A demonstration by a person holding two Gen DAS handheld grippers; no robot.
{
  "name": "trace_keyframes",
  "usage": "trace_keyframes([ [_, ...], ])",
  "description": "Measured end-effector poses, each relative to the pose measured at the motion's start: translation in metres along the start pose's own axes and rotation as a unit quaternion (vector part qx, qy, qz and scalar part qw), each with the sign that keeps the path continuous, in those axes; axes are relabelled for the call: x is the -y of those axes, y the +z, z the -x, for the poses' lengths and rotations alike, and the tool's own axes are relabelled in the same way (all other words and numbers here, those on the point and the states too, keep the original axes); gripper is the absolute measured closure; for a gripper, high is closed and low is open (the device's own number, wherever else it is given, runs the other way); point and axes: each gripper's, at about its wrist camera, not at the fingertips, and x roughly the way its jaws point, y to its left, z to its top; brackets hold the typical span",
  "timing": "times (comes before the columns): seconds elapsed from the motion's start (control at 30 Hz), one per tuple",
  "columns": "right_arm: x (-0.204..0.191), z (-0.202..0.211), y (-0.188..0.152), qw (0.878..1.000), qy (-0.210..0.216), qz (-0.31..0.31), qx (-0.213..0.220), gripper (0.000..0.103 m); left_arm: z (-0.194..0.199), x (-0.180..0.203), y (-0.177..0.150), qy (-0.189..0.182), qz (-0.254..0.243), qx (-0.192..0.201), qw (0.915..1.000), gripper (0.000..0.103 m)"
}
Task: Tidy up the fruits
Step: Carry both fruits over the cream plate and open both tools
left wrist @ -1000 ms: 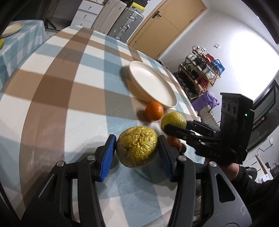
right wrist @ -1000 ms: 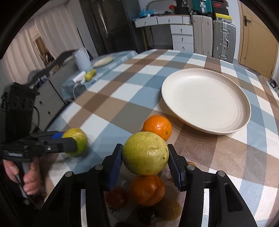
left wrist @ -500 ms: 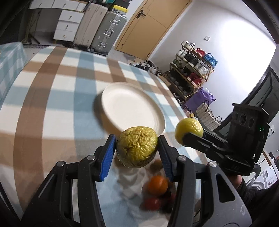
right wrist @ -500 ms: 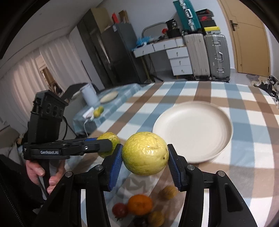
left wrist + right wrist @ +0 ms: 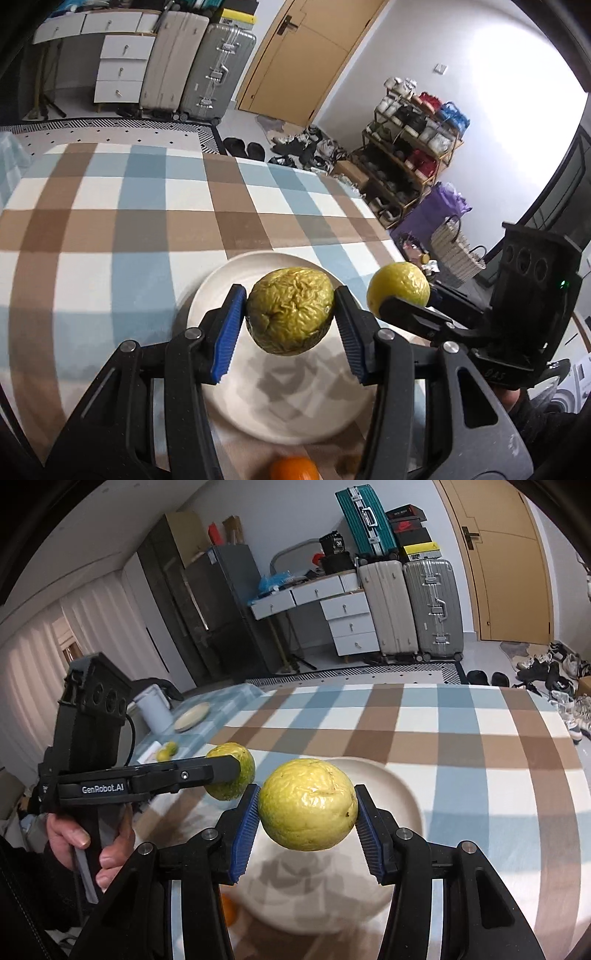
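My left gripper (image 5: 290, 317) is shut on a wrinkled yellow-green fruit (image 5: 290, 312) and holds it above the white plate (image 5: 221, 391). My right gripper (image 5: 307, 810) is shut on a smoother yellow fruit (image 5: 308, 808), also above the plate (image 5: 399, 794). Each gripper shows in the other's view: the right one with its fruit (image 5: 399, 286) at the right, the left one with its fruit (image 5: 236, 771) at the left. An orange (image 5: 293, 469) lies on the checked tablecloth just before the plate; a sliver of it shows in the right wrist view (image 5: 228, 910).
The table with its checked cloth (image 5: 110, 229) stretches beyond the plate. A second table (image 5: 192, 716) at the left holds a plate, a white jug and small fruit. Suitcases (image 5: 410, 605), drawers and a shoe rack (image 5: 410, 147) stand behind.
Both grippers have lifted their fruits off the table and carried them forward over the plate. The remaining fruits have dropped out of sight below, except the orange.
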Motion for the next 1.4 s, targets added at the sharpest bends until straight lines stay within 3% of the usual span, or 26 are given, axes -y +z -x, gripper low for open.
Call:
trace_keyframes([
  [0.33, 0.041, -0.066, 0.01, 0.998, -0.015, -0.002, -0.054, 0.052, -0.07, -0.028, 0.017, -0.009, 0.026, -0.035, 0.999, 0.057],
  [0.8, 0.039, -0.1, 0.0, 0.996, -0.031, 0.021, -0.087, 0.05, -0.09, -0.033, 0.016, -0.017, 0.028, -0.037, 0.9988, 0.056],
  [0.87, 0.039, -0.097, 0.001, 0.996, -0.027, 0.018, -0.086, 0.04, -0.087, -0.029, 0.017, -0.011, 0.022, -0.031, 0.9992, 0.044],
  [1.07, 0.035, -0.068, 0.002, 0.998, -0.045, 0.021, -0.038, 0.015, -0.069, -0.018, 0.02, -0.009, 0.021, -0.018, 0.9996, 0.03],
  [1.17, 0.034, -0.053, 0.0, 0.998, -0.054, 0.018, -0.027, 0.011, -0.052, -0.011, 0.018, -0.001, 0.022, -0.007, 0.9997, 0.022],
  [1.4, 0.022, -0.007, -0.008, 0.997, -0.069, 0.006, 0.014, 0.002, 0.0, 0.019, 0.006, 0.067, -0.02, 0.017, 0.9974, 0.019],
])
